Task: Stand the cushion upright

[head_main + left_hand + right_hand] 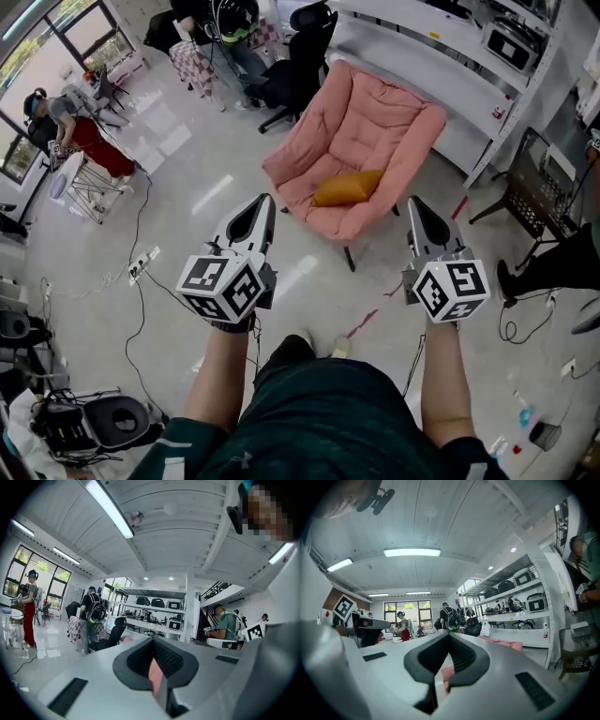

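A mustard-yellow cushion [347, 187] lies flat on the front of the seat of a pink padded chair [384, 122] in the head view. My left gripper [264, 201] is held level short of the chair, to the cushion's lower left, jaws shut and empty. To the cushion's lower right, my right gripper [415, 203] is also shut on nothing. In the left gripper view the left gripper [153, 640] shows its tips meeting, with pink showing through the gap below. The right gripper [449, 634] looks the same in its own view, the pink chair [506, 644] beyond it.
White shelving [441, 56] runs behind the chair. A black office chair [300, 47] and people stand at the back, another person [80, 127] at far left. Cables [141, 267] lie on the floor to the left. A black wire rack [534, 187] and a person's leg [562, 262] are at right.
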The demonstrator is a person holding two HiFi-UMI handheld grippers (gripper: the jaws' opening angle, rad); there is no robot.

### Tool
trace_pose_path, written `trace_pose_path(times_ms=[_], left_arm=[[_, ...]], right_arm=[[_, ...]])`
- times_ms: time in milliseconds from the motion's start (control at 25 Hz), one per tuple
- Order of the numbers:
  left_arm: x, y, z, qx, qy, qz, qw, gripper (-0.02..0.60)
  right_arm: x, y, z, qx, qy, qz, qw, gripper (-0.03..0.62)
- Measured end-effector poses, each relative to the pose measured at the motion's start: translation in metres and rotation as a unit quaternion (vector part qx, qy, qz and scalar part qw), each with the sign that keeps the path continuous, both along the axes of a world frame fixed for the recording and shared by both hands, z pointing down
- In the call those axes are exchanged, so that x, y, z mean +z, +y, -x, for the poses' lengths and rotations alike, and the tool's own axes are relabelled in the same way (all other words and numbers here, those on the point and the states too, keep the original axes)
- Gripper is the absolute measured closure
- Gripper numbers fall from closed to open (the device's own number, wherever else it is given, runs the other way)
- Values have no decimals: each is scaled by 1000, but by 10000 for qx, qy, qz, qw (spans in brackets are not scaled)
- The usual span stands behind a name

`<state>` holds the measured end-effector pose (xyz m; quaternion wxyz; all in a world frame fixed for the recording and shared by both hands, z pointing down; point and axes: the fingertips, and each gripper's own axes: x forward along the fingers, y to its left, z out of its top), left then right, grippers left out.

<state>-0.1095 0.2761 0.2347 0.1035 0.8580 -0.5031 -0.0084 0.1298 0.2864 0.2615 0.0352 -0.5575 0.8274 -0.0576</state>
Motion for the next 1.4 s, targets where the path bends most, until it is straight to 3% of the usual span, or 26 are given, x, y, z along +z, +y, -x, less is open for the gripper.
trace_pose_path(times_ms=[440,1080,1400], left_arm=[[22,-52,2,94,30,86,9999,575],[49,-224,48,519,-133,129,9985,575],[79,-281,54,934,-102,235,9953,575]], right_arm=[[25,-48,8,69,110,237,9996,591],[51,-195,54,612,263,578,9961,591],[93,-237,63,995,284,1090,9886,589]])
